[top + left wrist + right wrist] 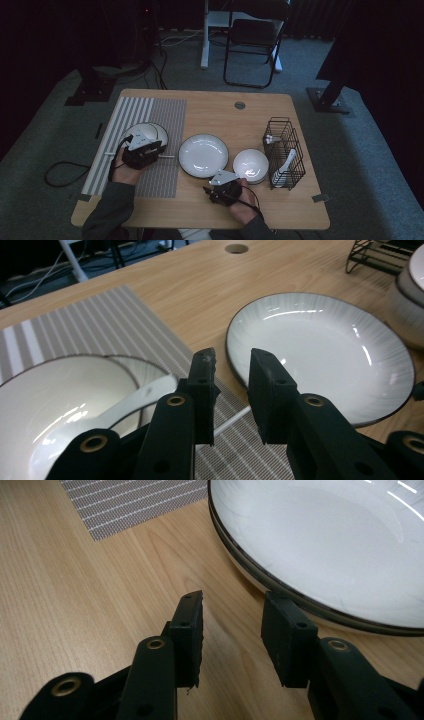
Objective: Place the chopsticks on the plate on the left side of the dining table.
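Observation:
A white bowl (145,132) with a dark rim sits on the striped placemat (165,115) at the table's left, and a white spoon (135,400) rests in it. My left gripper (154,148) hovers over the bowl's near edge. In the left gripper view its jaws (232,375) stand open with nothing between them. A white plate (203,155) lies mid-table. My right gripper (212,189) sits low at the plate's near right. Its jaws (232,615) are open over bare wood, the right one close beside the plate's rim (280,585).
A stack of white bowls (251,164) stands right of the plate. A black wire basket (285,145) beside it holds white spoons (287,162). A thin white stick (230,422) lies across the placemat near the bowl. A chair (255,35) stands beyond the table.

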